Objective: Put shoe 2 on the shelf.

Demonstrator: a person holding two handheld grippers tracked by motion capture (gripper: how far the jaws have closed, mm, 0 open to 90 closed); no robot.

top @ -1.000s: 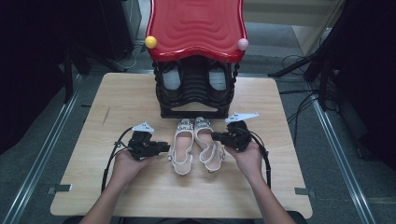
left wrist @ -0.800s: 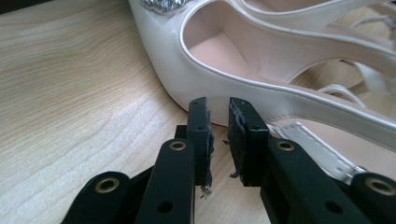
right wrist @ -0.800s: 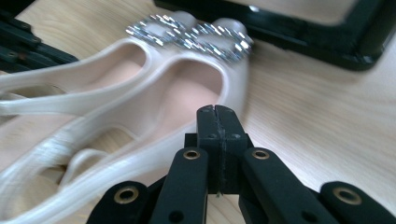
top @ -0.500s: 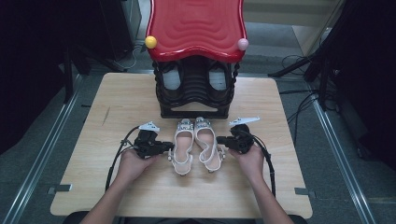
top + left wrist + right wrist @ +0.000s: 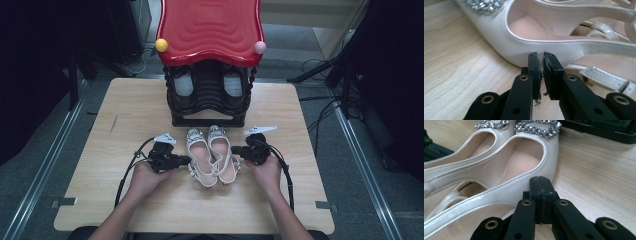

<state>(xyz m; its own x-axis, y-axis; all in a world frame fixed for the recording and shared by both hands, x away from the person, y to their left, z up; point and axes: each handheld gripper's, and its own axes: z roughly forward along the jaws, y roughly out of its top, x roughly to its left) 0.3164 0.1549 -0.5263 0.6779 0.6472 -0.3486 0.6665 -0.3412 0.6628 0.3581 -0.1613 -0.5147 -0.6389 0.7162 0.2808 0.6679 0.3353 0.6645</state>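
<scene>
A pair of white slingback shoes with jewelled buckles lies mid-table, toes toward the rack: the left shoe [image 5: 199, 156] and the right shoe [image 5: 223, 152], with their heel straps touching. My left gripper [image 5: 188, 160] is shut, its tips pressed against the left shoe's [image 5: 524, 42] outer side, as the left gripper view [image 5: 541, 55] shows. My right gripper [image 5: 234, 150] is also shut, its tips [image 5: 540, 179] against the right shoe's [image 5: 529, 157] outer side. Neither holds anything between its jaws.
A black shoe rack [image 5: 207, 119] with a red wavy top [image 5: 210, 30] stands at the table's far middle, holding dark shoes; a yellow ball [image 5: 161, 45] and a pink ball [image 5: 260, 47] sit on its corners. Bare wooden table [image 5: 125, 115] lies to both sides.
Both grippers have moved a little inward against the shoes' sides, and the two shoes now lie slightly closer together.
</scene>
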